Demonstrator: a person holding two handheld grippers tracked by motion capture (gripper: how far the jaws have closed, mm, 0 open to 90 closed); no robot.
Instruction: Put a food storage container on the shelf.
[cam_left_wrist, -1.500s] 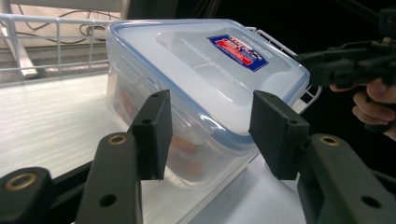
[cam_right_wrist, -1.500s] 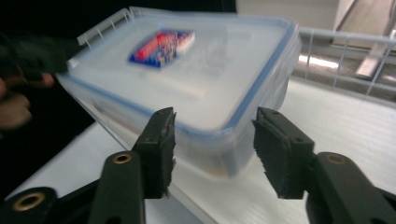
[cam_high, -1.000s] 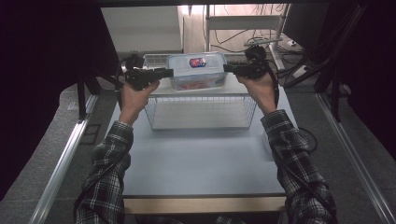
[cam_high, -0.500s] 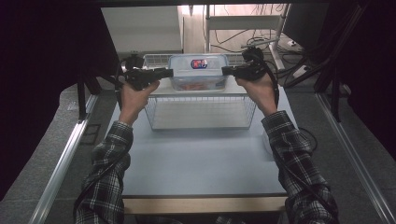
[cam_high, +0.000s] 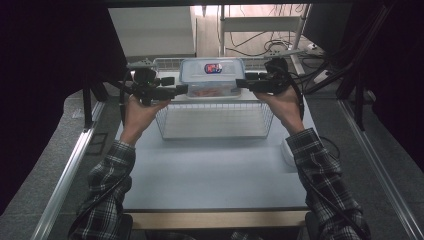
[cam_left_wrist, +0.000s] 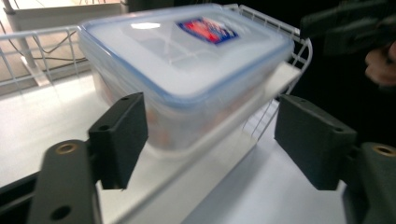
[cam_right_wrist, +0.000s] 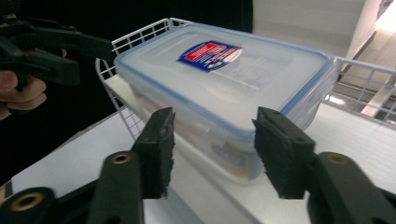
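Observation:
A clear plastic box with a blue-rimmed lid and a red-and-blue label rests on the top of a white wire rack. My left gripper is just off the box's left end and my right gripper just off its right end, both pointing inward. The left gripper has just been opening, and the box lies beyond its pads, untouched. The right gripper has also just been opening. The box sits past its fingertips with nothing gripped.
The rack stands at the far middle of the pale tabletop, with the white ledge under the box. Cables and a shelf frame lie behind it. Dark screens flank both sides. A metal rail runs along the left.
Both grippers have drawn back a little from the box's ends, and their jaws now stand wider apart. The box stays on the rack where it was.

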